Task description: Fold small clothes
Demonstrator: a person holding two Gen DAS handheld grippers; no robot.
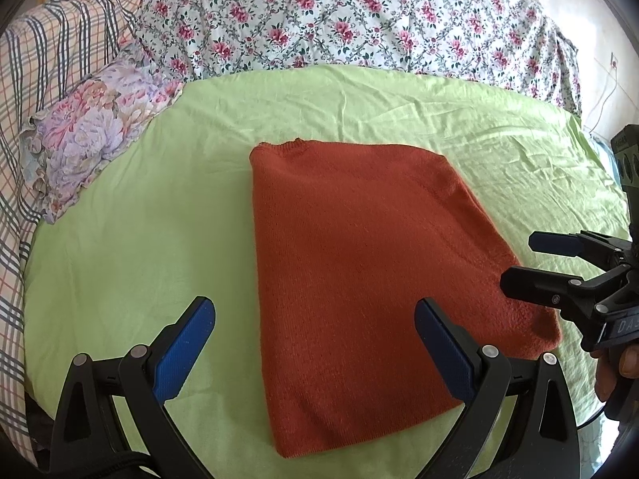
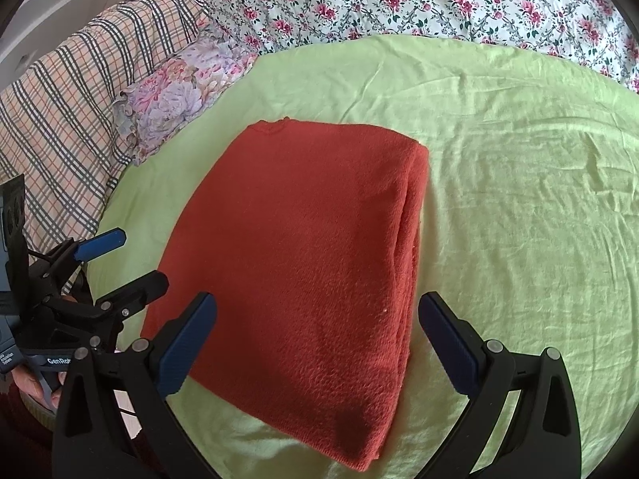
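A rust-orange knitted garment (image 1: 359, 263) lies folded into a flat rectangle on the light green sheet (image 1: 139, 259). It also shows in the right wrist view (image 2: 303, 259), with stacked folded layers along its right edge. My left gripper (image 1: 315, 343) is open and empty, hovering above the garment's near left part. My right gripper (image 2: 317, 339) is open and empty, above the garment's near right part. Each gripper shows in the other's view: the right gripper (image 1: 531, 263) at the garment's right edge, the left gripper (image 2: 135, 259) at its left edge. Neither touches the cloth.
A floral pillow (image 1: 92, 127) lies at the left. A plaid blanket (image 1: 36, 80) is beyond it. A white quilt with pink flowers (image 1: 339, 20) is bunched along the far side. A wall with a cable (image 1: 603, 99) is at the far right.
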